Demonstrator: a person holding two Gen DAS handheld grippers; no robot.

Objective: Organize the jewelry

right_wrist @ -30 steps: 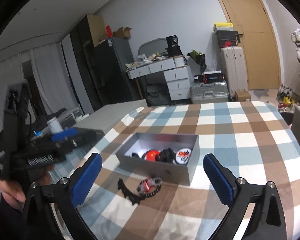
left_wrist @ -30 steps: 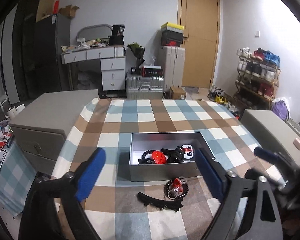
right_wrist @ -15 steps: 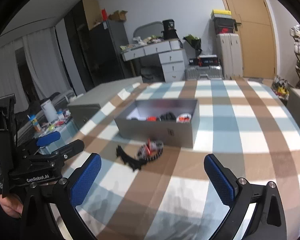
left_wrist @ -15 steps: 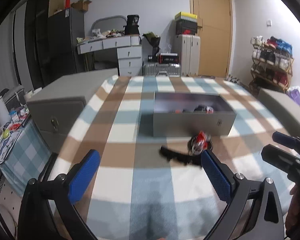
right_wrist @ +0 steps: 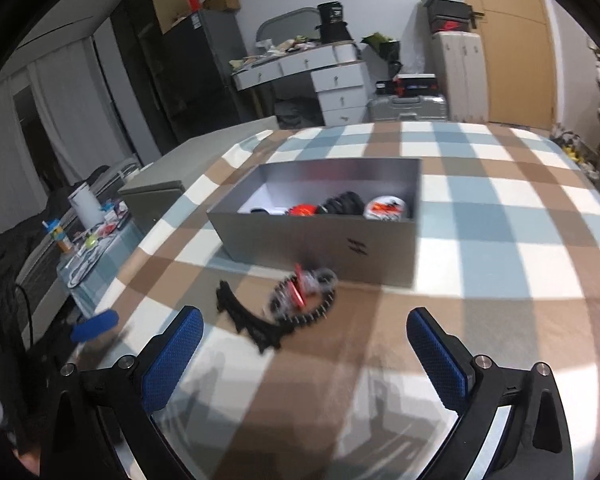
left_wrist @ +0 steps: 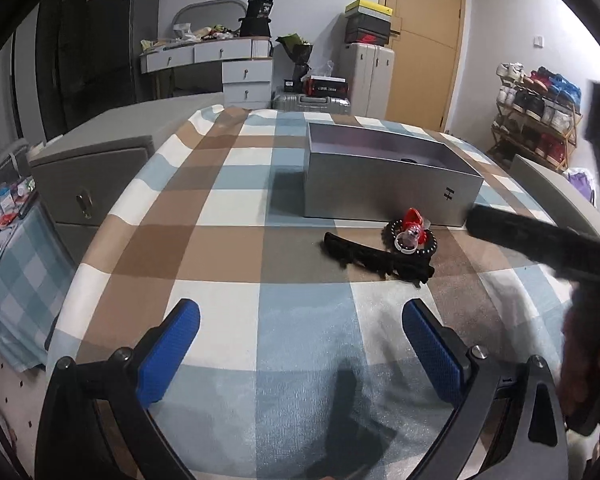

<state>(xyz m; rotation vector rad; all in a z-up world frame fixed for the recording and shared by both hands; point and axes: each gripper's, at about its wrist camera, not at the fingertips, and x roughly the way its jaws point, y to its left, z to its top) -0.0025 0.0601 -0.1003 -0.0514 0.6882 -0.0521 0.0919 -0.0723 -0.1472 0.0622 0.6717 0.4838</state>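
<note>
A grey open box (left_wrist: 384,184) stands on the checked tablecloth (left_wrist: 228,240); the right wrist view shows it (right_wrist: 332,240) holding several jewelry pieces (right_wrist: 340,206). In front of it lie a black beaded bracelet with a red charm (left_wrist: 410,236) and a black toothed hair piece (left_wrist: 376,258); both also show in the right wrist view, the bracelet (right_wrist: 304,294) and the hair piece (right_wrist: 248,322). My left gripper (left_wrist: 300,344) is open and empty, low over the cloth, short of both. My right gripper (right_wrist: 306,350) is open and empty, just before them.
A grey cabinet (left_wrist: 88,176) stands left of the table. Beyond are a white desk with drawers (left_wrist: 220,60), suitcases (left_wrist: 364,72), a door and a shoe rack (left_wrist: 536,120). A low side table with clutter (right_wrist: 88,236) is at the left.
Both grippers have dropped lower and come closer to the table and the two loose pieces. The right gripper's body now crosses the right side of the left view.
</note>
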